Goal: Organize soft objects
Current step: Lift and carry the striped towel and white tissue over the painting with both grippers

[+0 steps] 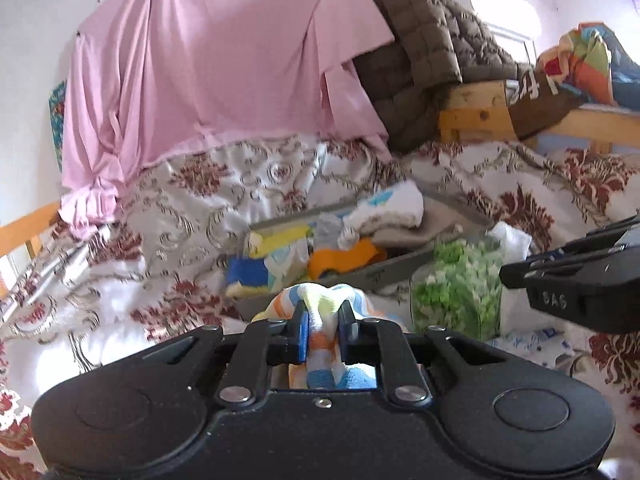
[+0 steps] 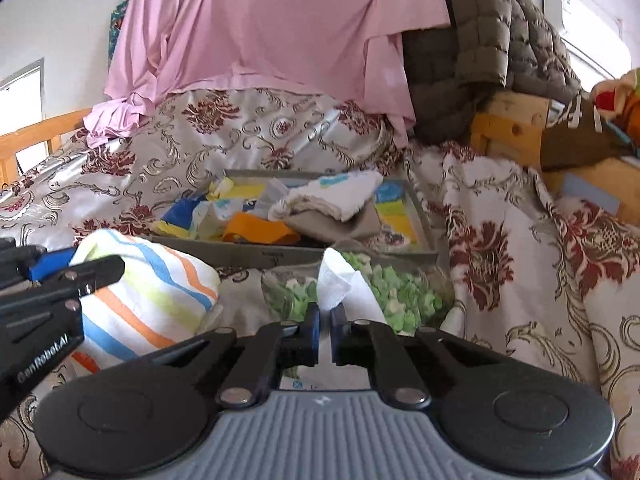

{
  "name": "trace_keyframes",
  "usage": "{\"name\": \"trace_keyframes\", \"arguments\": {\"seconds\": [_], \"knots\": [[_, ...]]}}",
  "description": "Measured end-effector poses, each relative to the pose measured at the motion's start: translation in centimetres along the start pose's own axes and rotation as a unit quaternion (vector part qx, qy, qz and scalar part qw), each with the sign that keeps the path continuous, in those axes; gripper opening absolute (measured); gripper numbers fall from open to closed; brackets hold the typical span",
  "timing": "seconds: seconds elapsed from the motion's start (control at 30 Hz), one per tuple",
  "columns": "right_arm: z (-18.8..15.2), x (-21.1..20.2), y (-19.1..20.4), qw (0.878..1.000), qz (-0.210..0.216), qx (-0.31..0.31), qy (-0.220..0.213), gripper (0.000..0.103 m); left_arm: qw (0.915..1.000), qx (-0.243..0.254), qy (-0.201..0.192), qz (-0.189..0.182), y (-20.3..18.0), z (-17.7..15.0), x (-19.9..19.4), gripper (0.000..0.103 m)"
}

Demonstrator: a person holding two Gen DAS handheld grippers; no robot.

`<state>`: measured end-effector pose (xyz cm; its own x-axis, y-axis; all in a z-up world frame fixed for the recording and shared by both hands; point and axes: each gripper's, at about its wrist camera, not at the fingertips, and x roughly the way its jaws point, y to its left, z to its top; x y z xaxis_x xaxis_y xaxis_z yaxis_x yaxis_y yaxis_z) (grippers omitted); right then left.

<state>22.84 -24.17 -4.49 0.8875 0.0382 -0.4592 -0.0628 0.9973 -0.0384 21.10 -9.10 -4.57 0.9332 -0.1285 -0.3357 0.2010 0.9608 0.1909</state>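
Both grippers are busy: the left gripper (image 1: 323,334), clamped on the striped cloth (image 1: 320,308) just short of the grey tray (image 2: 256,254), should carry it well over the rim before releasing, while the right gripper (image 2: 325,334) looks nearly together on the white paper (image 2: 340,284).

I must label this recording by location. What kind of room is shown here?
Most likely a bedroom: a floral bedspread covers a bed with a wooden frame, a quilted jacket hangs nearby, and a gray tray of folded cloths sits on the bed.
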Motion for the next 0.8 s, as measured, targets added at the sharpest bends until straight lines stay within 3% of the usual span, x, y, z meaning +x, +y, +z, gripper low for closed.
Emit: {"name": "trace_keyframes", "arguments": {"seconds": [0.47,0.6,0.8], "knots": [[0.7,-1.2,-0.1,0.999,0.01,0.003,-0.043,0.004,0.9983,-0.044,-0.037,0.001,1.1,1.2,-1.4,0.015],[1.6,-1.8,-0.4,0.997,0.015,0.004,-0.073,0.004,0.9979,-0.045,-0.048,0.0,1.1,1.7,-1.8,0.015],[4.2,-0.8,-2.0,0.993,0.047,0.03,-0.107,0.004,0.9957,-0.081,-0.037,-0.027,1.9,3.9,-0.8,0.015]]}}
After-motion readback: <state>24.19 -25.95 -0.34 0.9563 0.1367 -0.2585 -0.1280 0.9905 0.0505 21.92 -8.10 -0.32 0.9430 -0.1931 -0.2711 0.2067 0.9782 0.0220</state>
